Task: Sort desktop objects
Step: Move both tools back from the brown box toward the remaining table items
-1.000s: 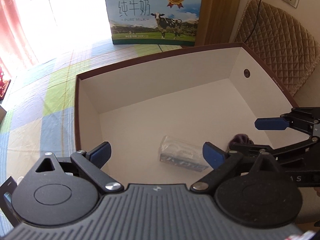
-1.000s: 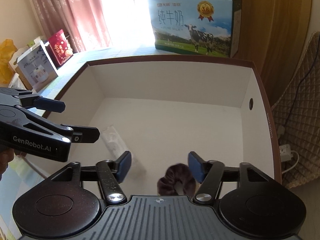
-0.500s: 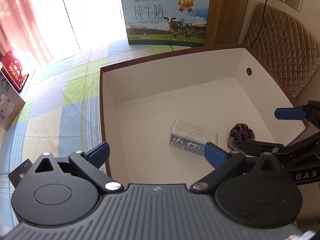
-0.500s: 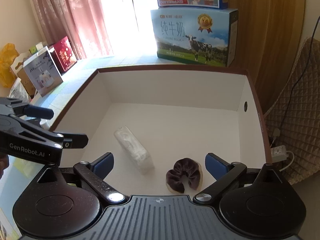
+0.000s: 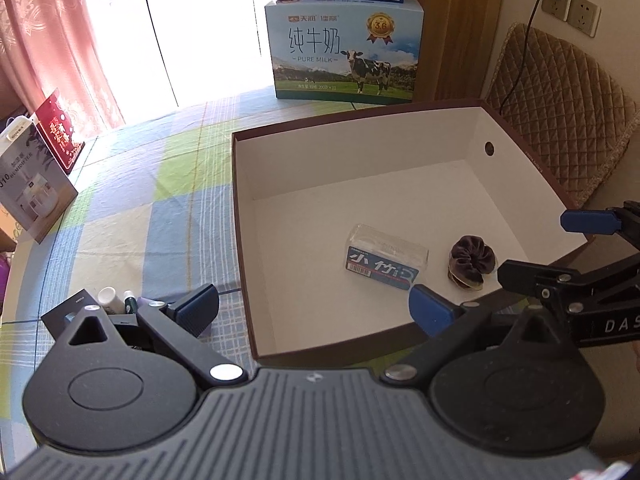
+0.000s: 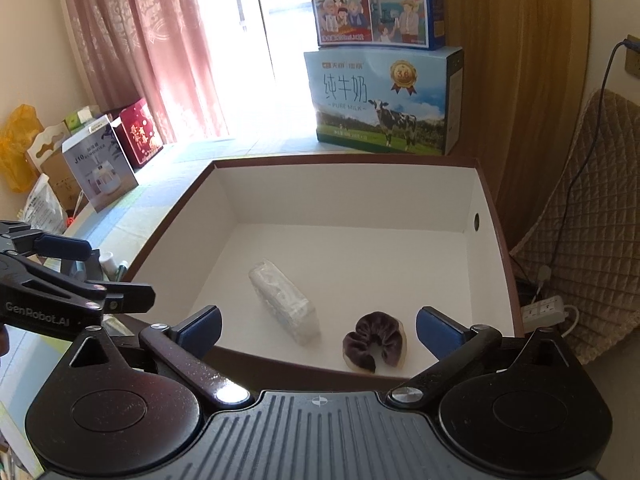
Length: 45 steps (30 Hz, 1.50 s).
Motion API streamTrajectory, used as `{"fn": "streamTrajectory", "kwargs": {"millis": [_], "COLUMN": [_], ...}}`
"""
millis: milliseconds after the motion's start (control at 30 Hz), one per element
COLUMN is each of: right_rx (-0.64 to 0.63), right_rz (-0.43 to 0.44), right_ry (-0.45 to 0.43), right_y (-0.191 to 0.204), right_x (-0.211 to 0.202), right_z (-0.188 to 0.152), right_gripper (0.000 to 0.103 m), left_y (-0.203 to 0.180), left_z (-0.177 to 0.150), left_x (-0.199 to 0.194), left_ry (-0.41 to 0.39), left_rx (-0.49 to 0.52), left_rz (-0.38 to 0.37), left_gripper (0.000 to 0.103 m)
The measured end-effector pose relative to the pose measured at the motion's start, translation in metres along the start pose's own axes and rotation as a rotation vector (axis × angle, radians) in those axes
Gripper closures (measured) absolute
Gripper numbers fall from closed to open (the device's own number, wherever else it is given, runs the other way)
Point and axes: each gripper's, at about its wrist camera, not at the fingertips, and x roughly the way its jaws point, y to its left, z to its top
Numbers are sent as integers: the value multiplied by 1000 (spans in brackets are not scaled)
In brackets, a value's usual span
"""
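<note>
Box (image 5: 400, 164) holds tissue pack (image 5: 386, 257) beside scrunchie (image 5: 472, 262).

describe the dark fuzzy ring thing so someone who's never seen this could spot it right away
Find the big open box with white inside walls and a brown rim, in front of the milk carton. Two things lie on its floor near the front wall. The scrunchie is the dark purple velvety ring, right of the clear, blocky tissue pack.

A matt white cardboard box (image 5: 400, 168) holds a velvety cloth scrunchie (image 5: 472, 261) and a glossy plastic-wrapped packet (image 5: 384, 258).
</note>
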Motion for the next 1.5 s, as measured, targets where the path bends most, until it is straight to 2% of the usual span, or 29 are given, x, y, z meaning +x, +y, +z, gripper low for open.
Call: {"fn": "streamTrajectory", "kwargs": {"millis": [333, 667, 1033, 1500], "right_rx": [36, 45, 30, -11], "right_rz": [-7, -20, -11, 61], "right_ry": [-21, -31, -11, 57], "right_y": [20, 60, 115, 192], "right_x": [-21, -29, -23, 7], "right_z": [-17, -27, -37, -54], "right_gripper": [2, 2, 2, 2], "left_y": [15, 48, 95, 166], "left_z": [-23, -47, -71, -108], "left_x": [-24, -47, -63, -76], "left_ry": [-12, -24, -14, 33], "left_rx": [9, 19, 13, -22], "left_rz": [-21, -39, -40, -3], "left_gripper": [3, 3, 3, 3]}}
